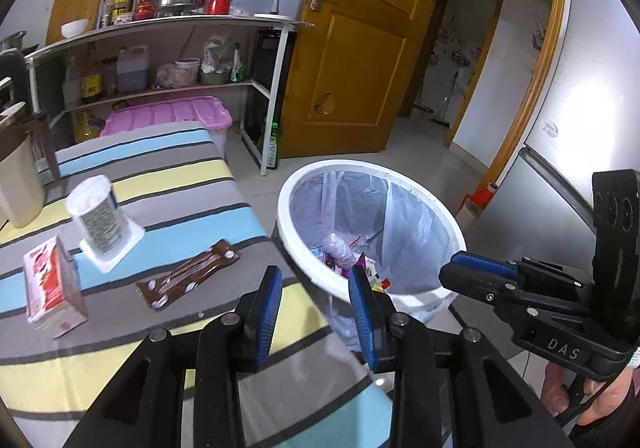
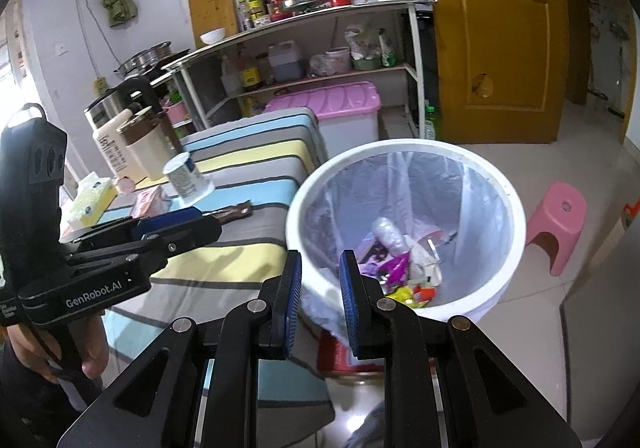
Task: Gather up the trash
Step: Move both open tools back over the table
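A white trash bin lined with a clear bag stands on the floor by the table's corner, with wrappers inside it. On the striped table lie a brown wrapper, an upturned white cup and a red carton. My left gripper hovers over the table corner next to the bin rim, open and empty. My right gripper hangs over the bin's near rim, its jaws a little apart with nothing between them.
The striped table holds a beige jug and a yellow tissue pack at its far side. A kitchen shelf, a pink-lidded box and a wooden door stand behind. A pink stool sits right of the bin.
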A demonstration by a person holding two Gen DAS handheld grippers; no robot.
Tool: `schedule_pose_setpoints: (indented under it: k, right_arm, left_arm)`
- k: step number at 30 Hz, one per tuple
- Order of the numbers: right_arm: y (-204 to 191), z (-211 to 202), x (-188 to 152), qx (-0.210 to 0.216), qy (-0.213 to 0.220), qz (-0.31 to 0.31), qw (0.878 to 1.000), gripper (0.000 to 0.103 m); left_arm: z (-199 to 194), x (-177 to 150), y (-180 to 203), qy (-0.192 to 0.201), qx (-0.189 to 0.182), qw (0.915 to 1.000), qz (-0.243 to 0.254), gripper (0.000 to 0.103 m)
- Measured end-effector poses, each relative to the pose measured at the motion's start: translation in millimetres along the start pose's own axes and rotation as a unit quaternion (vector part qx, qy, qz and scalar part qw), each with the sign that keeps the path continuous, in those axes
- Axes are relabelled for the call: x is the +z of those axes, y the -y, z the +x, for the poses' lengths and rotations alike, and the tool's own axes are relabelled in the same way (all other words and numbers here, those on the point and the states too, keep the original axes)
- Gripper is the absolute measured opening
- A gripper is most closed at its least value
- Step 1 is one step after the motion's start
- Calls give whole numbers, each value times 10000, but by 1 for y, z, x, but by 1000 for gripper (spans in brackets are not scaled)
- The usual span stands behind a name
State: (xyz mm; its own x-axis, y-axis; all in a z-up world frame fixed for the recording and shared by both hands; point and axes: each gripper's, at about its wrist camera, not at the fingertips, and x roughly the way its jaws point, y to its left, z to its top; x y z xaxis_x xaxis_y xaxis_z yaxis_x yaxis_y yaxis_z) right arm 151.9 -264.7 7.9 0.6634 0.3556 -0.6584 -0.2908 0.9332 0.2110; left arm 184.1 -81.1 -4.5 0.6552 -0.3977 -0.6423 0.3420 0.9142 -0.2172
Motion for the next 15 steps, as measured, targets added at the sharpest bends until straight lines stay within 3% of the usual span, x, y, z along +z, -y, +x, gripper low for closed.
schedule_pose_setpoints:
  k: [11,15]
  right_arm:
    - [-27,1,-8,341,-54,-212,9992,26]
    - [-34,2,-9,442,-43,-240,9987,38]
  left_arm:
    - [-26,-23,-21,45,255,9995,-175,34]
    - [-35,-32,-34,46,409,9987,-298,34]
